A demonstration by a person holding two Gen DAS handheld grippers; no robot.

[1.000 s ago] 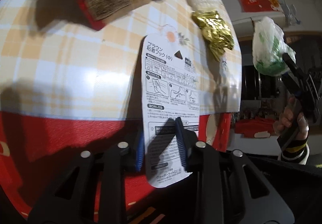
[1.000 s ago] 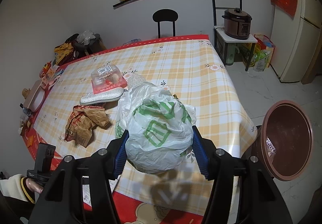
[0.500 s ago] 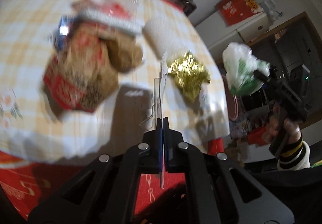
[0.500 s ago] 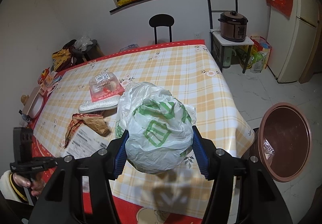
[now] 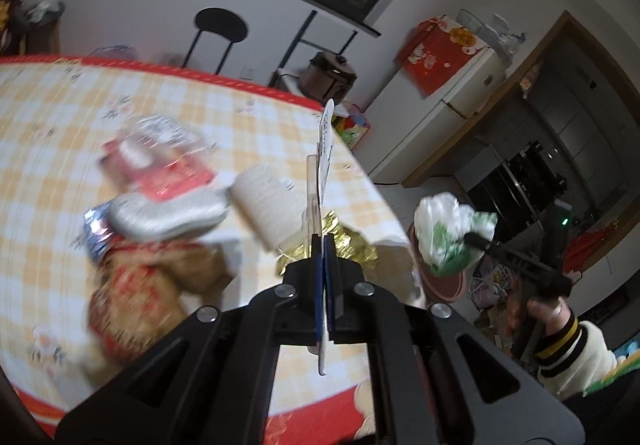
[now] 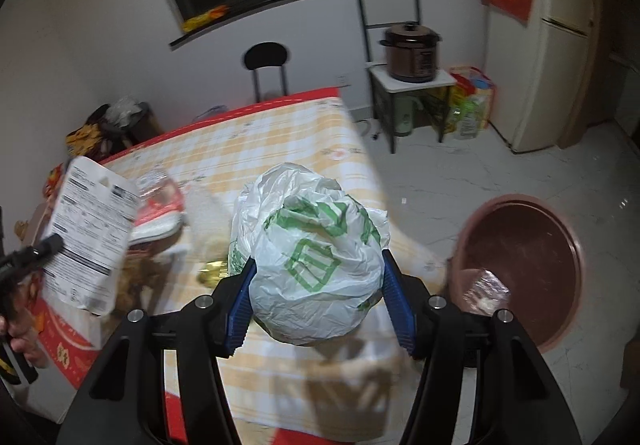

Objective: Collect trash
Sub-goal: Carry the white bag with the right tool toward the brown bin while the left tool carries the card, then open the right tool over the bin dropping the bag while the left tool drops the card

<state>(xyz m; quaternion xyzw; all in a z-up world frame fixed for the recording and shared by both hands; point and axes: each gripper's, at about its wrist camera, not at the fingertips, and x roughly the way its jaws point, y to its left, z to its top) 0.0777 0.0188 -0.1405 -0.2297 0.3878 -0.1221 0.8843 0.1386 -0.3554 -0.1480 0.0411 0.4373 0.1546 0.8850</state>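
Our left claw (image 5: 323, 245) had just pinched the printed packaging card (image 6: 90, 233) and lifted it off the desk (image 5: 48, 133), while our right claw (image 6: 316, 277) gripped the plastic bag (image 6: 316, 257) near the brown bin (image 6: 524, 269).

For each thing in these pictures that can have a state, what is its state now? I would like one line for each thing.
left gripper: shut on the packaging card, lifted off the table.
packaging card: held by one edge.
right gripper: shut on the plastic bag.
plastic bag: crumpled into a ball, held in the air.
trash bin: open, wrapper inside.
paper bag: crumpled, lying on the table.
gold wrapper: crumpled, on the table.
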